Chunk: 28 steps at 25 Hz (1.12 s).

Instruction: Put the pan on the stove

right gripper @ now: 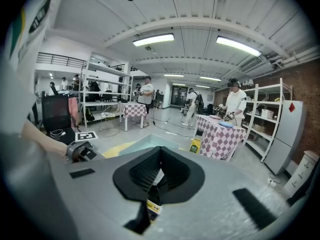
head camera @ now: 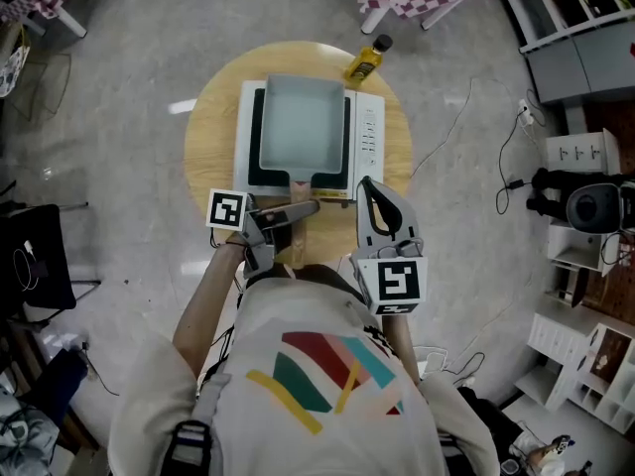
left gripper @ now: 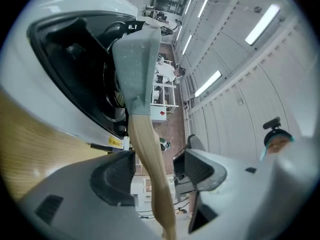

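The pan sits on the stove. Its handle points away from the stove, between the spread left tongs. The right tongs, beside the stove, are pressed together and empty.

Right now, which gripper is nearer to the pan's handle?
Left. The left gripper has the pan's handle between its open jaws; the right gripper is off to its right, by the stove front edge.

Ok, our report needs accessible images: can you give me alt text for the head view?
A grey-blue square pan sits on a white stove on a round wooden table, its wooden handle pointing toward the person. The left gripper straddles that handle with open jaws; the right gripper is by the stove's near right corner.
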Available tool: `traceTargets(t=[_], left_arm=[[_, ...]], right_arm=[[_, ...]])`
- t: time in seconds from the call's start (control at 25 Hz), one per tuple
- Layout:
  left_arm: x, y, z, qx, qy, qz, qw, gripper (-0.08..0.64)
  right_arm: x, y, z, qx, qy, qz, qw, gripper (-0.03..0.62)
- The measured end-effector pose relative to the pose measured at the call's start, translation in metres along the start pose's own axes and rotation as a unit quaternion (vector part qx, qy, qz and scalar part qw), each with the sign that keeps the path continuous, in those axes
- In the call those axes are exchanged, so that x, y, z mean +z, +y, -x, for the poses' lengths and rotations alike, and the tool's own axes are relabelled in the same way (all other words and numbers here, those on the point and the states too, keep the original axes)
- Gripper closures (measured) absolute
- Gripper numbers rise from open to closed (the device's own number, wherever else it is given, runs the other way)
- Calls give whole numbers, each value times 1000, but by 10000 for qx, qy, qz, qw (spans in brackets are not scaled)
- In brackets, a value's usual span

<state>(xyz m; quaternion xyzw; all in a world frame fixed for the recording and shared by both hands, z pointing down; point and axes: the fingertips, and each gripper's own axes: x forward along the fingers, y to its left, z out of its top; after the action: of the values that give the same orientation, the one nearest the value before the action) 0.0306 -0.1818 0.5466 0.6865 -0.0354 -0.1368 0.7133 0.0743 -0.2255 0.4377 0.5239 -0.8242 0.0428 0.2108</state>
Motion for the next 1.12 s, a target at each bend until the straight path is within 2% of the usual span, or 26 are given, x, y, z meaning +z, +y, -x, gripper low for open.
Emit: traceTargets(t=[0.12,0.36,0.4,0.48,0.56,0.64,0.76,0.8,0.88,0.96,1.04,1.12], left_arm=[[0,4,13,208,-120,-15,9997,279],[18,4,55,851,-760,-171,9933,279],[23,3,63,989,-802,-307,9914,279],[36,2,77,1284,-772,-876,9848,280],[50,2,93,1790,-731,-1422,9708,281],[63,-3,109,2412,-711,-1840,9502,281],[81,-26,126,3139,-792,-2480,9131,282],[89,-37,130,3340,-898,-2724,8979,284],[107,-68,139,3727,-1189,-3312,8587,294],[118,-103,140,3933,-1428,-3866,8219,318],[119,-137,134,3996,-1637,-4324,7915,356],[117,-171,128,3914,-1971,-4736,7640,359]], right_arm=[[5,9,-5,134,-45,152,9998,592],[17,21,-15,385,-178,379,9984,592],[19,22,-16,425,-207,395,9981,592],[23,26,-18,495,-272,425,9975,592],[28,30,-20,559,-347,456,9968,592],[34,33,-20,607,-435,494,9960,592],[45,32,-20,638,-598,552,9946,592],[49,31,-20,633,-655,567,9942,592],[58,28,-22,618,-768,560,9936,592],[71,27,-24,614,-941,526,9923,592],[84,27,-22,613,-1140,512,9903,592],[95,28,-18,604,-1283,493,9887,592]])
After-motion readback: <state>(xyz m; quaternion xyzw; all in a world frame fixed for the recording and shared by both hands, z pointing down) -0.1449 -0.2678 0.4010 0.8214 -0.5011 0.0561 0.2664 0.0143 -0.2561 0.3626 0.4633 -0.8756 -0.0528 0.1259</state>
